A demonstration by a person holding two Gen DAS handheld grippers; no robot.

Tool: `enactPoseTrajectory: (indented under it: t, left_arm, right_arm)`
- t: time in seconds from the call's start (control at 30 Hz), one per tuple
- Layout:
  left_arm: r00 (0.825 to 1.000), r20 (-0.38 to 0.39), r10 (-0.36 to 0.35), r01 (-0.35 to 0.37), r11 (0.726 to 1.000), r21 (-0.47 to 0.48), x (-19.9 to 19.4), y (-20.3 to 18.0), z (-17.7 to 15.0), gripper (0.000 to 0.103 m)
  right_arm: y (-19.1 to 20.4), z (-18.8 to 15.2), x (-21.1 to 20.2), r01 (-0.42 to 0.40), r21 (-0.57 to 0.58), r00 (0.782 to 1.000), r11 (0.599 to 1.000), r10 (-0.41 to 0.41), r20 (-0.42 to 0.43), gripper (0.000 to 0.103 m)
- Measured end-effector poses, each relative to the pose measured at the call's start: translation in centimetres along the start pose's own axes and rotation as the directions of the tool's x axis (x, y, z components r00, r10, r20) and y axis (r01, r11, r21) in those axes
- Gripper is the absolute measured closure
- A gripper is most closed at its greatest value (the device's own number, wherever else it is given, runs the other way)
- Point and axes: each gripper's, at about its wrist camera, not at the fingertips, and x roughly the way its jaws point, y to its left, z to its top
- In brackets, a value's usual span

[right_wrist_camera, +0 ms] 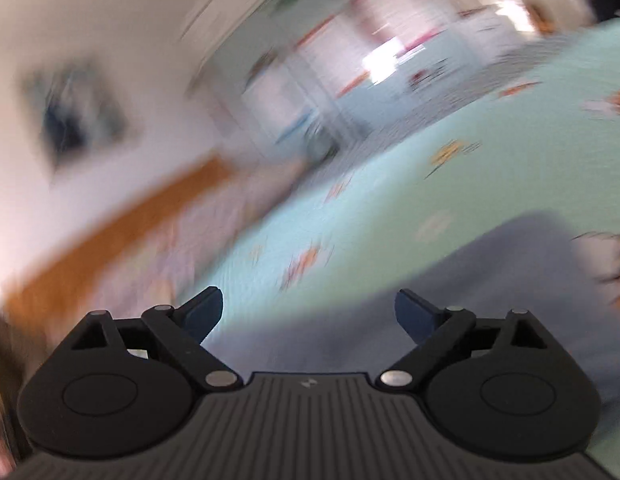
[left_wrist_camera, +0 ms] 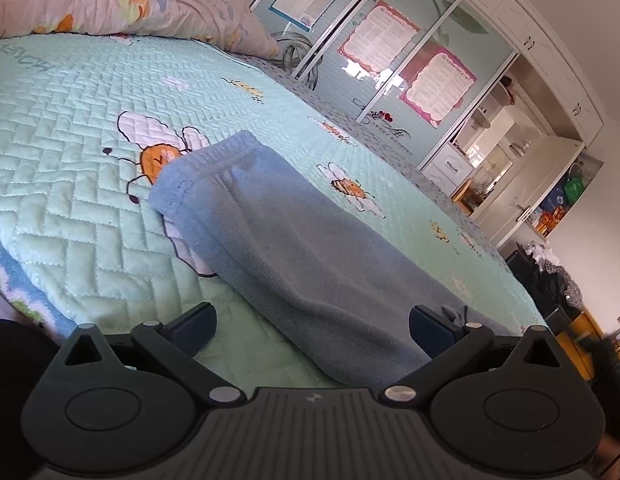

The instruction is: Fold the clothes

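Note:
A light blue knit garment lies stretched out on the mint green quilted bedspread, its waistband end pointing toward the pillows. My left gripper hovers open just above the garment's near end, nothing between its fingers. The right wrist view is heavily blurred. There my right gripper is open and holds nothing, above a blurred blue-grey cloth on the same bedspread.
A floral pillow lies at the head of the bed. Sliding wardrobe doors with pink posters stand beyond the far edge. Shelves and dark clutter fill the right side. A wooden headboard shows as a blur.

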Motion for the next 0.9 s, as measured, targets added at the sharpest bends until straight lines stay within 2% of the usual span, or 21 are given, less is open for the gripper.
enactPoseTrajectory:
  t: [0.03, 0.1, 0.17, 0.23, 0.3, 0.37, 0.43, 0.53, 0.6, 0.67, 0.77, 0.9]
  left_arm:
    - [1.0, 0.003, -0.008, 0.008, 1.0, -0.004, -0.2, 0.1, 0.0, 0.001]
    - [1.0, 0.011, -0.023, 0.023, 1.0, -0.017, -0.6, 0.4, 0.1, 0.001]
    - [0.999, 0.025, -0.037, 0.038, 0.997, -0.068, -0.9, 1.3, 0.3, 0.001]
    - [0.997, 0.035, -0.064, 0.069, 0.984, -0.161, -1.1, 2.6, 0.5, 0.001]
    - [0.993, 0.05, -0.106, 0.115, 0.954, -0.276, -1.1, 4.0, 0.7, 0.001]
    - [0.989, 0.065, -0.135, 0.149, 0.92, -0.364, -0.9, 4.9, 0.8, 0.001]
    - [0.992, 0.054, -0.116, 0.128, 0.918, -0.376, -0.6, 4.7, 1.2, 0.001]
    - [1.0, 0.007, 0.013, -0.011, 0.972, -0.234, -0.2, 1.8, 2.2, 0.001]
    - [0.994, -0.022, 0.105, -0.107, 0.984, -0.141, 0.3, -0.3, 2.9, 0.001]
    - [0.978, -0.063, 0.197, -0.202, 0.975, -0.09, 1.0, -1.7, 3.7, 0.001]
    - [0.953, -0.099, 0.287, -0.29, 0.957, -0.025, 1.7, -3.3, 5.0, 0.001]
    - [0.928, -0.053, 0.368, -0.363, 0.928, 0.077, 1.3, -4.9, 5.9, 0.001]
  right_arm:
    - [0.6, -0.9, 1.3, 0.031, -0.056, 0.998, 0.998, -0.034, -0.056, 0.01]
    - [1.3, -2.6, 2.6, 0.114, -0.122, 0.989, 0.986, -0.124, -0.084, 0.012]
    - [2.2, -2.3, 2.0, 0.082, -0.121, 0.995, 0.989, -0.088, -0.041, 0.012]
    - [3.6, -2.2, 1.0, 0.042, -0.157, 0.999, 0.987, -0.042, 0.001, 0.012]
    - [5.4, -2.4, -0.8, 0.057, -0.258, 0.998, 0.964, -0.05, 0.034, 0.012]
    - [6.7, -1.9, -1.6, 0.057, -0.329, 0.998, 0.943, -0.05, 0.029, 0.011]
    - [7.7, -2.1, -2.8, 0.061, -0.401, 0.998, 0.914, -0.055, 0.026, 0.01]
    - [9.6, -2.0, -3.9, 0.067, -0.456, 0.998, 0.888, -0.055, 0.038, 0.008]
    - [9.6, -1.8, -4.4, 0.064, -0.454, 0.998, 0.889, -0.057, 0.029, 0.007]
    - [9.2, -2.0, -4.3, 0.067, -0.432, 0.998, 0.9, -0.069, 0.011, 0.007]
    - [8.9, -2.0, -4.6, 0.075, -0.392, 0.997, 0.917, -0.082, 0.0, 0.007]
    - [8.9, -2.2, -4.8, 0.075, -0.392, 0.997, 0.917, -0.082, -0.002, 0.007]
